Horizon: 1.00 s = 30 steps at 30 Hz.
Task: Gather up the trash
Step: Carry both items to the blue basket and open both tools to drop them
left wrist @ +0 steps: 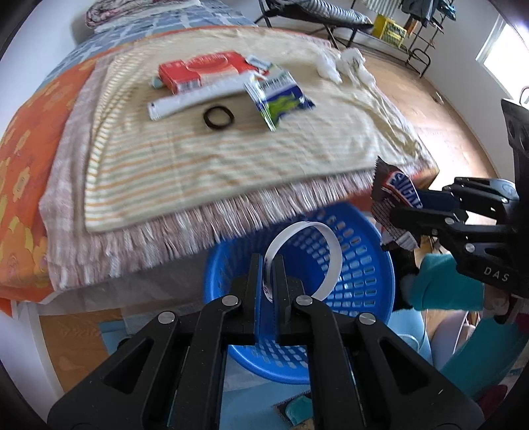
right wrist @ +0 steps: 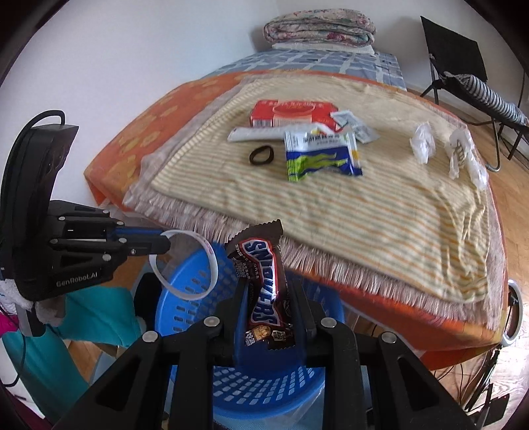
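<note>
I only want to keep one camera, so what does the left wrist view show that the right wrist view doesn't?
Only the left wrist view: a yellow crate by the far rack, and a bright window.

Only the right wrist view: a folded quilt seen whole at the head of the bed, and a black panel on a stand.

Both: the blue basket, the left gripper shut on a white strip, the right gripper shut on a candy bar wrapper, and the red box on the striped towel.
</note>
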{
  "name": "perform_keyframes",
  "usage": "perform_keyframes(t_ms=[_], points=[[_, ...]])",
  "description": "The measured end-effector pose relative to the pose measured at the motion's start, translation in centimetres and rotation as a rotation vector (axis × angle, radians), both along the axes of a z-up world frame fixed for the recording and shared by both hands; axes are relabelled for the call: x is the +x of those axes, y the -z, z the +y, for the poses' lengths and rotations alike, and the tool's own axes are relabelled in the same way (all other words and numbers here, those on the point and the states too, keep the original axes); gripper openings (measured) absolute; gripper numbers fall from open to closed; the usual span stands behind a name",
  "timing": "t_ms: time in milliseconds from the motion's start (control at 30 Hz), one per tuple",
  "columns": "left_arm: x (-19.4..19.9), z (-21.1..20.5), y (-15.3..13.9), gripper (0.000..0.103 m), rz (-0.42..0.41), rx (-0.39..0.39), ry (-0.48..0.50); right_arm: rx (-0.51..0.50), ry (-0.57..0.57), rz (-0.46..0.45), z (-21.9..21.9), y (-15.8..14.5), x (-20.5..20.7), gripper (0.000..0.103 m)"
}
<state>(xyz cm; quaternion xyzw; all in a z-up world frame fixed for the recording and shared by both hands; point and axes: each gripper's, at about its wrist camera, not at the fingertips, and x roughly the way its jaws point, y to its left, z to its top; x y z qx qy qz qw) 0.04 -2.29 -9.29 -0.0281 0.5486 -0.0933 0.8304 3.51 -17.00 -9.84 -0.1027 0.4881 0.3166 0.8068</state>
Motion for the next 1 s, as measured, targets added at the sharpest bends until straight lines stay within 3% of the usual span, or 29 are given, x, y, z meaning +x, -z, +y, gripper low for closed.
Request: perform_keyframes(t_ms=[600, 700, 767, 800, 867, 1000], points=[[-1.2, -1.8, 2.2, 0.003, 0.048, 0.032, 0.05, -0.022, 0.022, 0.079, -0.8, 3.4, -1.5, 0.029], [-1.1, -1.7, 2.5, 0.004, 0.06, 0.031, 0.048, -0.026, 0.029, 0.086, -0.9, 3.6, -1.4, 0.04], [-1.1, -1.7, 2.6, 0.011, 0.064, 0.034, 0.048, -0.025, 0.033, 0.088, -1.0, 3.6, -1.4, 0.053], [-1.1, -1.7, 2.7, 0.015, 0.065, 0.036, 0.046, -0.023, 0.034, 0.089, -1.0, 3.6, -1.4, 0.054], [-1.0, -1.7, 2.7, 0.038, 0.066, 0.041, 0.038, -0.024, 0.033, 0.092, -1.0, 3.7, -1.4, 0.057], [-0.9, -1.6, 2.7, 0.041, 0.061, 0.036, 0.028, -0.03, 0.046, 0.092, -1.0, 3.7, -1.3, 0.068]])
